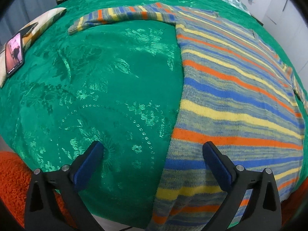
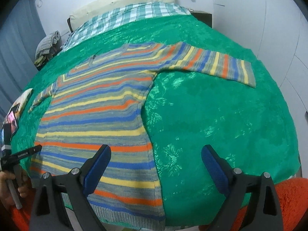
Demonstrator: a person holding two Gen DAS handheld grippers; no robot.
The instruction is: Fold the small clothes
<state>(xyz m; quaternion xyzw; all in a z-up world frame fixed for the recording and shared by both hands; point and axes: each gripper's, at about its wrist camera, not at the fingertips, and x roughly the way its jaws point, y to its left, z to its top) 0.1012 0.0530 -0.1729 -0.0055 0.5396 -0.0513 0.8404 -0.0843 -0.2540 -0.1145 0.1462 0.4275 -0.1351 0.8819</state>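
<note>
Both grippers, left [image 1: 153, 154] and right [image 2: 156, 155], hang spread wide and empty over the bed's near edge. Striped sweater [image 2: 96, 115] lies flat on the green bedspread [image 2: 221, 115], hem overhanging that edge, 2 sleeves out. Pinching bedspread with knit would drag both; the phone [image 1: 14, 54] at the left edge could slide.

Sweater [image 2: 96, 111] flat on bedspread [image 2: 221, 115], hem at near edge, sleeves toward both sides; phone [image 1: 14, 53] at left edge; pillow [image 2: 123, 0] behind

Left gripper [image 1: 153, 151] and right gripper [image 2: 156, 155]: jaws wide apart, empty, both pitched steeply downward.
</note>
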